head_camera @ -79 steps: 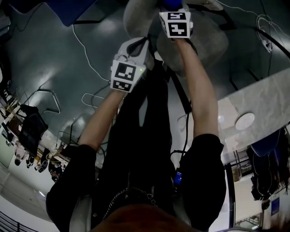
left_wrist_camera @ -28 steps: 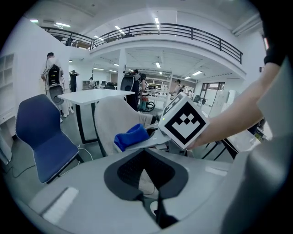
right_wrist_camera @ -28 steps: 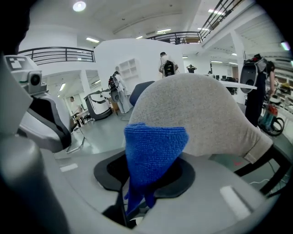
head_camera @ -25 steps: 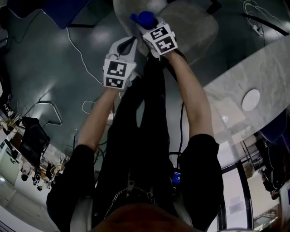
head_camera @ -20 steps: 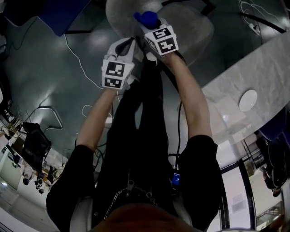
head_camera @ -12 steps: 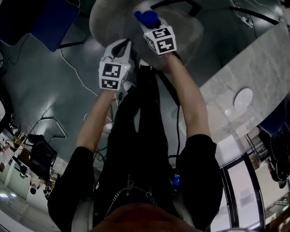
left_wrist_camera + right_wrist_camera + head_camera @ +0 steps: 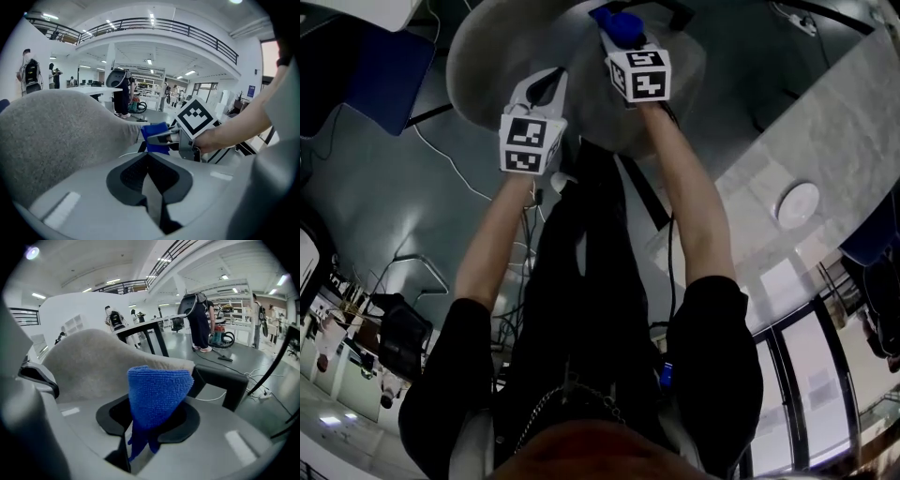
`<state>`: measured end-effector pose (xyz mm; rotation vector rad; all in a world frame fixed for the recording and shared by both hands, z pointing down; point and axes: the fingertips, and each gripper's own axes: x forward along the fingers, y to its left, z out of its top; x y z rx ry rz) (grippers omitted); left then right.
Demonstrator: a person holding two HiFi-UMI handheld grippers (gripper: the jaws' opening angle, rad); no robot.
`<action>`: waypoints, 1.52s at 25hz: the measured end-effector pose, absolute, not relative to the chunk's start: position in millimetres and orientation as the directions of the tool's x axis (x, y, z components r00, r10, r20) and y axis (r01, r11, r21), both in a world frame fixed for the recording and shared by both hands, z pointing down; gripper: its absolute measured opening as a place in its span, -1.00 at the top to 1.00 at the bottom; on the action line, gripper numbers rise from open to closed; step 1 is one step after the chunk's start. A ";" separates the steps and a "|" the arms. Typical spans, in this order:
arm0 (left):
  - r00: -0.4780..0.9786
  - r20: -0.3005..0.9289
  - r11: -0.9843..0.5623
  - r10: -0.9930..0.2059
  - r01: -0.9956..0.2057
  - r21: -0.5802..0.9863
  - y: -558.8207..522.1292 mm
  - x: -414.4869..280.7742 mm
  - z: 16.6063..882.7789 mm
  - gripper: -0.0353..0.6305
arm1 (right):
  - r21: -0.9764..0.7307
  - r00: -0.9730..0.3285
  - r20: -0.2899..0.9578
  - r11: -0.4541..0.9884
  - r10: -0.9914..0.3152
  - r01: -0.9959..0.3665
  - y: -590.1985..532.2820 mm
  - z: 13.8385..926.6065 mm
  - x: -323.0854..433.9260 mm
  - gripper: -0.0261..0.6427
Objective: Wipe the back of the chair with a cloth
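The step in hand is judged to be the start of the wipe, with the cloth being brought against the upholstery. The blue cloth (image 7: 157, 394) is gripped by the right gripper (image 7: 143, 420). Its jaws are closed on the cloth's lower folds, so that a bunched wad stands up above them at the centre of the right gripper view. Behind the wad, across the left and middle of that view, the grey chair (image 7: 93, 364) is seen, its upper edge running just past the top of the cloth. A dark armrest (image 7: 225, 378) lies at the right centre. Contact between cloth and fabric cannot be settled here; the cloth appears to be at or just beside the chair's edge.

The left gripper (image 7: 149, 157) is shown with its jaws brought together and nothing held between them. In the left gripper view the chair's grey fabric fills the left half, and the cloth-bearing gripper is seen at the centre, just beyond the jaw tips. In the head view both grippers are held over the chair at the top centre of the frame.

For the next move, the wad would need to be pressed onto the chair back and drawn across it in overlapping strokes. The empty gripper could be set against the chair to steady it.
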<state>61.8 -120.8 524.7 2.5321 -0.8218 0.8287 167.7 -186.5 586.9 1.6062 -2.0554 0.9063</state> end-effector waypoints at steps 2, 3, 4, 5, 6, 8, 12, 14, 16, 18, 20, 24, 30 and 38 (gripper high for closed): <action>0.662 0.626 -0.769 -0.411 -0.621 0.152 -126.7 66.9 532.4 0.86 | -0.250 -0.252 0.654 0.111 -0.713 -0.962 -190.4 593.9 180.3 0.51; 0.663 0.627 -0.768 -0.409 -0.621 0.156 -128.8 69.1 535.9 0.86 | -0.245 -0.237 0.659 0.095 -0.714 -0.965 -192.3 596.9 186.7 0.51; 0.663 0.629 -0.767 -0.406 -0.622 0.160 -130.3 71.0 539.3 0.86 | -0.238 -0.218 0.663 0.075 -0.716 -0.968 -194.4 599.1 193.5 0.51; 0.662 0.632 -0.766 -0.402 -0.622 0.164 -131.4 72.8 542.5 0.86 | -0.231 -0.196 0.667 0.051 -0.719 -0.972 -196.8 600.5 200.7 0.51; 0.662 0.634 -0.766 -0.399 -0.621 0.167 -132.7 74.1 545.2 0.86 | -0.224 -0.174 0.672 0.027 -0.720 -0.974 -199.7 601.8 207.4 0.51; 0.661 0.637 -0.766 -0.396 -0.620 0.168 -136.0 74.2 549.2 0.86 | -0.212 -0.136 0.683 -0.016 -0.718 -0.977 -207.2 605.9 216.9 0.51; 0.659 0.644 -0.765 -0.388 -0.620 0.174 -137.7 69.5 557.5 0.86 | -0.188 -0.085 0.714 -0.074 -0.695 -0.979 -219.1 627.1 223.4 0.51; 0.658 0.646 -0.763 -0.387 -0.622 0.177 -138.8 68.5 560.1 0.86 | -0.163 -0.055 0.721 -0.091 -0.691 -0.982 -225.5 633.8 224.9 0.51; 0.655 0.646 -0.760 -0.391 -0.626 0.175 -142.1 68.8 559.8 0.86 | -0.146 -0.032 0.721 -0.107 -0.693 -0.983 -233.3 634.6 226.4 0.51; 0.649 0.648 -0.755 -0.399 -0.633 0.170 -145.5 67.4 559.3 0.86 | -0.137 -0.011 0.721 -0.127 -0.693 -0.982 -238.7 633.4 228.0 0.51; 0.646 0.645 -0.746 -0.408 -0.643 0.171 -146.9 63.4 557.7 0.86 | -0.135 0.004 0.721 -0.146 -0.692 -0.980 -241.2 633.5 227.9 0.51; 0.643 0.640 -0.737 -0.420 -0.654 0.174 -142.7 50.3 552.3 0.86 | -0.142 0.024 0.723 -0.182 -0.690 -0.973 -243.5 630.5 222.0 0.51; 0.637 0.638 -0.724 -0.432 -0.667 0.176 -132.8 33.6 545.6 0.86 | -0.167 -0.021 0.710 -0.139 -0.704 -0.976 -250.3 620.8 198.4 0.51; 0.629 0.622 -0.676 -0.467 -0.707 0.207 -125.9 10.9 534.4 0.86 | -0.180 -0.105 0.691 -0.030 -0.715 -0.983 -265.6 610.2 150.6 0.51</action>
